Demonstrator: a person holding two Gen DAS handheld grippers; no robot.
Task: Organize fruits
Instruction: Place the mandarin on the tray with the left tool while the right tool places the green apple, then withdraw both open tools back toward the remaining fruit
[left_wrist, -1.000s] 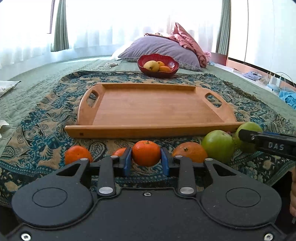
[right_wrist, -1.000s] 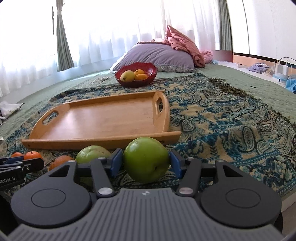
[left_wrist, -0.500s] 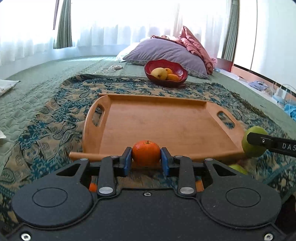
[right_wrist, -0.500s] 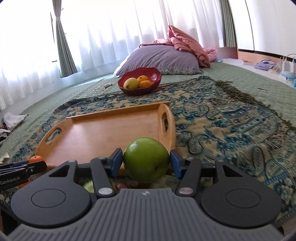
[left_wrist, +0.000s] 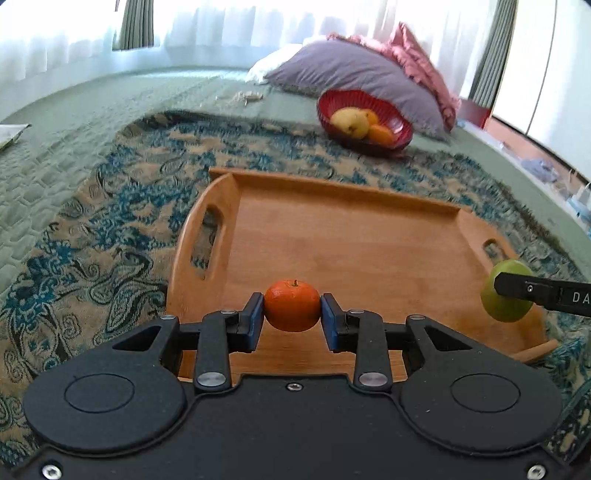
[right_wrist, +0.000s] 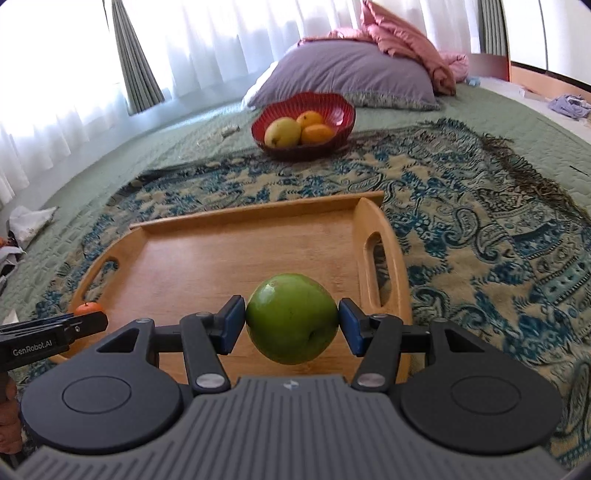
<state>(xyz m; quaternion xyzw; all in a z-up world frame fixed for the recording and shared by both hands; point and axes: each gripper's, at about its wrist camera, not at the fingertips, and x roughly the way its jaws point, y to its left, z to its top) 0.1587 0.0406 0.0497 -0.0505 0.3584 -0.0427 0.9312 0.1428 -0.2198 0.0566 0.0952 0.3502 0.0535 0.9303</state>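
Left tongs (left_wrist: 291, 314) are clamped on an orange (left_wrist: 291, 305), right tongs (right_wrist: 291, 326) on a green apple (right_wrist: 291, 318). Both fruits are held above the near edge of the wooden tray (left_wrist: 369, 258), orange left side, apple right, so prob just lowered straight down next. More fruit's seen in the red bowl (right_wrist: 340, 110) beyond.

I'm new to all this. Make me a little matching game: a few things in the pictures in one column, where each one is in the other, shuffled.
Things:
1. orange
2. green apple
3. yellow fruit
4. tray

Places:
A. in the red bowl
B. flat on the patterned cloth
C. between the left gripper's fingers
D. between the right gripper's fingers

Pairs: 1-C, 2-D, 3-A, 4-B
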